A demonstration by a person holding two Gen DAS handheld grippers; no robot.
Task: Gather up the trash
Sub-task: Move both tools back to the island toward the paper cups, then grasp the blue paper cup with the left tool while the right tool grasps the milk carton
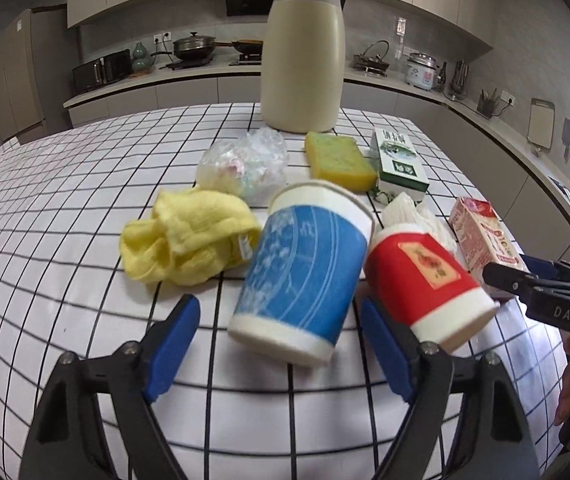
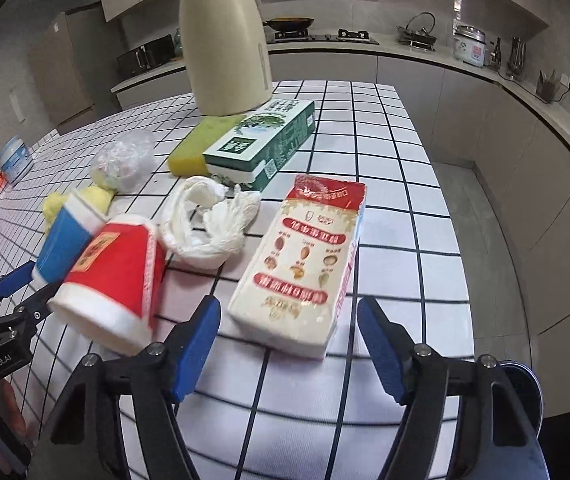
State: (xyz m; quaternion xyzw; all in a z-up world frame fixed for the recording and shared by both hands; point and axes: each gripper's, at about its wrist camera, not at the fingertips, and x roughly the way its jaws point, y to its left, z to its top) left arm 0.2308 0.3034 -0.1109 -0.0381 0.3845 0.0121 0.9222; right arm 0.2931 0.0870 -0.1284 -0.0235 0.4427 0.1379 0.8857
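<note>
A blue paper cup (image 1: 305, 268) lies on its side on the checked table (image 1: 65, 208). Its base sits between the blue pads of my left gripper (image 1: 279, 308), which is open and clear of it. A red paper cup (image 1: 425, 280) lies tipped just right of it. In the right wrist view, a red and white drink carton (image 2: 305, 264) lies flat, its near end between the fingers of my open right gripper (image 2: 288, 304), with gaps on both sides. A crumpled white wrapper (image 2: 209, 224) and a green and white carton (image 2: 261, 140) lie behind.
A cream thermos jug (image 1: 303, 60) stands at the back of the table. A yellow sponge (image 1: 337, 160), a clear plastic bag (image 1: 245, 164) and a yellow cloth (image 1: 185, 240) lie around the cups. The table's right edge (image 2: 437, 184) drops to the floor.
</note>
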